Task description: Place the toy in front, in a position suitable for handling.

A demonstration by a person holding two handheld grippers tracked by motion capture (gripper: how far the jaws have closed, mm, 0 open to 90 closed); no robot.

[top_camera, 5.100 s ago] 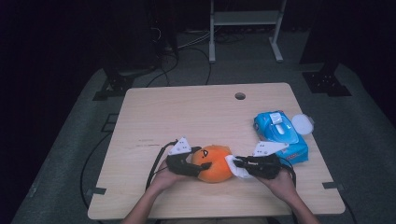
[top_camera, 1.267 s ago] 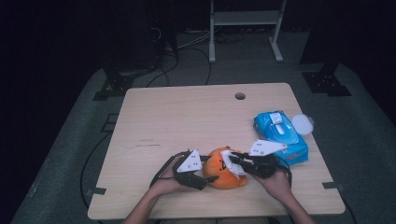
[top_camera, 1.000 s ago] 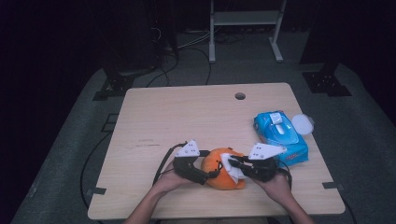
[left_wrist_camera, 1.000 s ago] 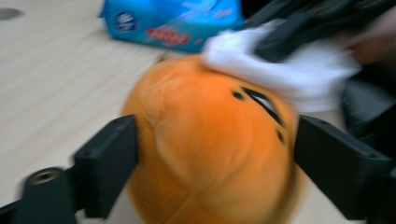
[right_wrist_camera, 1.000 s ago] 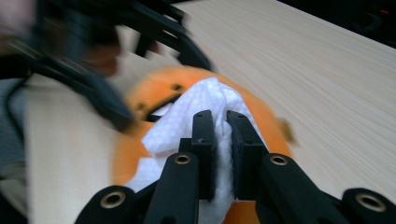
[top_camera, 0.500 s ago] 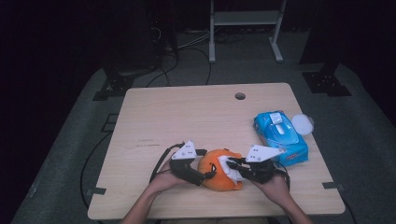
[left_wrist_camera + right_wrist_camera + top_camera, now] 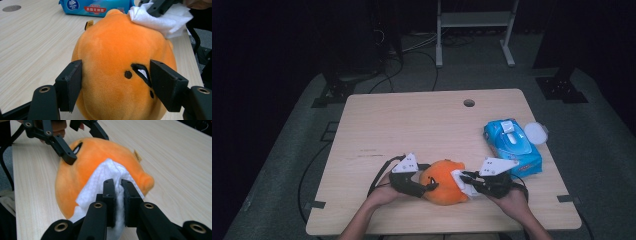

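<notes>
An orange plush toy [image 7: 439, 176] with a black stitched face lies near the table's front edge. My left gripper [image 7: 428, 186] comes at it from the left. Its jaws have just been closing and now press on both flanks of the plush toy [image 7: 117, 50] beside the face, as the left gripper [image 7: 116, 72] view shows. From the right, my right gripper [image 7: 460, 180] is shut on a folded white wipe [image 7: 100, 180]. It holds the wipe against the plush toy [image 7: 95, 155] on the side away from the face. The wipe [image 7: 162, 17] also shows at the toy's far top.
A blue pack of wet wipes [image 7: 512, 142] lies at the right of the wooden table [image 7: 412, 125], with a round white lid [image 7: 536, 132] beside it. A cable hole [image 7: 469, 103] sits near the far edge. Both forearms enter from the front edge.
The left gripper's jaws have narrowed onto the plush toy. The right gripper keeps the wipe on the toy and has barely shifted.
</notes>
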